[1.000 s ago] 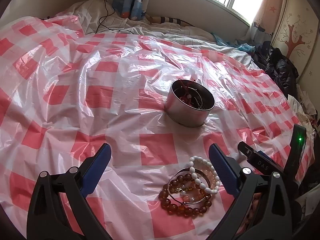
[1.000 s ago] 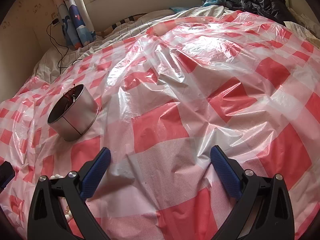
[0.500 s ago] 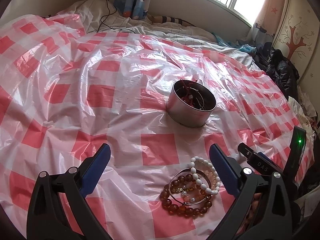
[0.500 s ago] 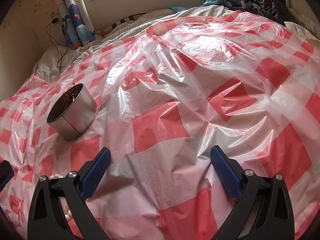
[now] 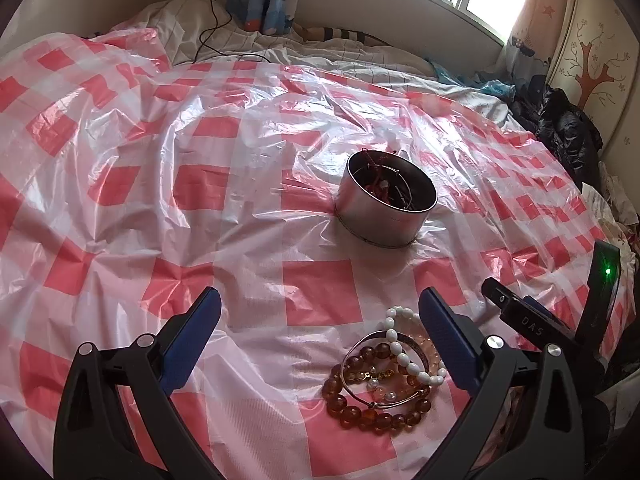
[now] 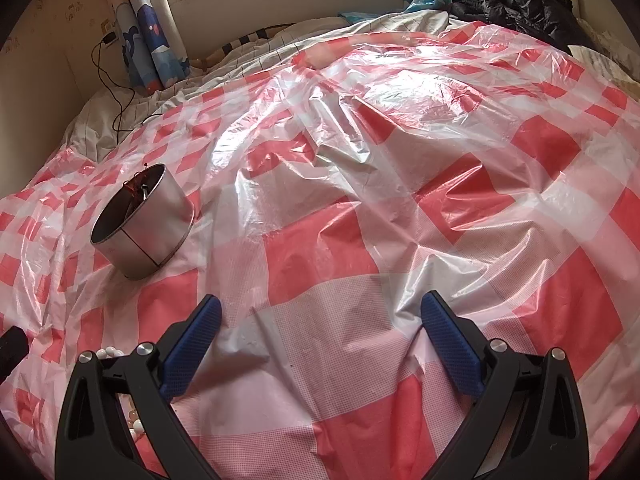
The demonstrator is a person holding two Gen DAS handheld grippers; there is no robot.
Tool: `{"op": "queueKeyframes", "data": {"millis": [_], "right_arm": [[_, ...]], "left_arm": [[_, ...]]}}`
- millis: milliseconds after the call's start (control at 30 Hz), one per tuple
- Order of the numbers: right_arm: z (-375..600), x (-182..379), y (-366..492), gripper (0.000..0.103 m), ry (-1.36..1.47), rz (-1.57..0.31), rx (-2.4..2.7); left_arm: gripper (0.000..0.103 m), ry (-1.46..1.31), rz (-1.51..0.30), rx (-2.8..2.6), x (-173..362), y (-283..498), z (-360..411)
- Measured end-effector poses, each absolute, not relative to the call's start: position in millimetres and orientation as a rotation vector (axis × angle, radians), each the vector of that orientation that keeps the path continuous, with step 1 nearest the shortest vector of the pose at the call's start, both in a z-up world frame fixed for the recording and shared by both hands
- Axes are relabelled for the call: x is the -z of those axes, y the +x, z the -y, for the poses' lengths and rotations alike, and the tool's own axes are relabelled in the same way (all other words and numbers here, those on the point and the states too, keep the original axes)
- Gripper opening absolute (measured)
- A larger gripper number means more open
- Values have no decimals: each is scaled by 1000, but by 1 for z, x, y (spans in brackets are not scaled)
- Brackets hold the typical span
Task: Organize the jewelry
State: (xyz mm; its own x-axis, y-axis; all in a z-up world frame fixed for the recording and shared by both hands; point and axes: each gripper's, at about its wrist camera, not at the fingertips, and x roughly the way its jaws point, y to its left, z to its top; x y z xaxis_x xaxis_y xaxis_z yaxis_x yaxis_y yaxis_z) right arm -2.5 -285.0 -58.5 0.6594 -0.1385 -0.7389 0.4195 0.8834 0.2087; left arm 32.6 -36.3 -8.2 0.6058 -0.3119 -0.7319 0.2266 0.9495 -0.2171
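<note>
Bracelets [image 5: 386, 380] heaped on red-and-white checked plastic sheet [image 5: 248, 208], low between the fingers of the left gripper [image 5: 320, 332], nearer its right finger. Amber-brown bead bracelet [image 5: 360, 408] in front, white bead bracelet [image 5: 408, 354] behind and partly hidden by that finger, thin metal bangle [image 5: 384, 396] lying across both. Left gripper spread wide, nothing held. Metal tin [image 5: 384, 208] upright ahead of the left gripper and a little to its right, well apart from the heap, red cord and thin metal pieces inside. From the right wrist, same tin [image 6: 140, 228] ahead-left of the right gripper [image 6: 320, 332]; a few white beads [image 6: 108, 354] peeking beside its left finger. Right gripper also spread wide, empty, above bare sheet.
</note>
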Motion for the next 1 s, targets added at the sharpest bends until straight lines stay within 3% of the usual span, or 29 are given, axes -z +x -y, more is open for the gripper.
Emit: {"op": "queueKeyframes", "data": {"millis": [1000], "right_arm": [[281, 57, 1, 96, 354, -814, 340]], "left_arm": [[95, -4, -870, 263, 12, 30, 45]]}}
